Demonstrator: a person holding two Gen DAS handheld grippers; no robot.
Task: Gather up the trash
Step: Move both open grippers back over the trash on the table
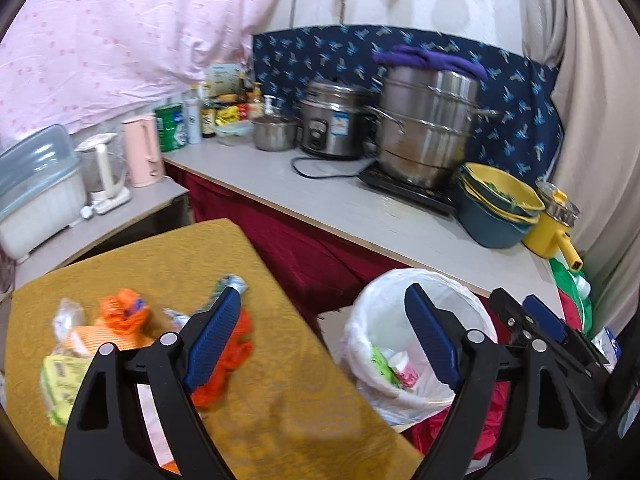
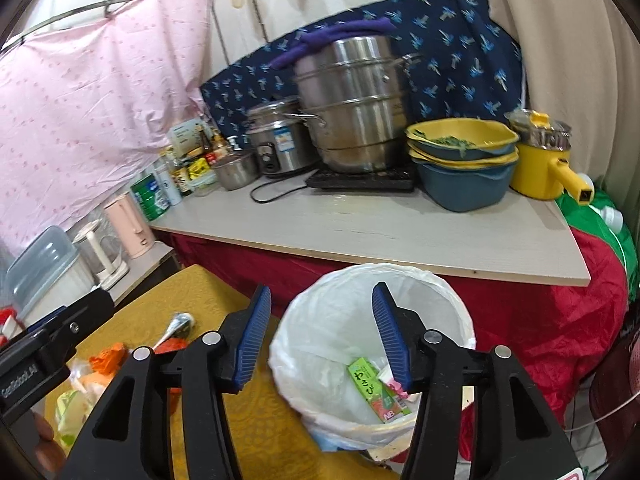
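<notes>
Both grippers spread wide and empty, right gripper (image 2: 320, 336) poised over the lined trash bin (image 2: 452, 292) beside the table (image 1: 280, 392), left gripper (image 1: 324, 340) nearer the leftover wrappers (image 1: 124, 312) lying low-left on its yellow cloth

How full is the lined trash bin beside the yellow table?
Nearly empty. The trash bin shows mostly bare white liner, with only a green wasabi box and a few small packets at its bottom.

Steamer pot (image 2: 352, 108) shiny steel; bin liner (image 2: 332, 320) thin glossy plastic; tablecloth (image 1: 280, 380) matt woven cloth.
</notes>
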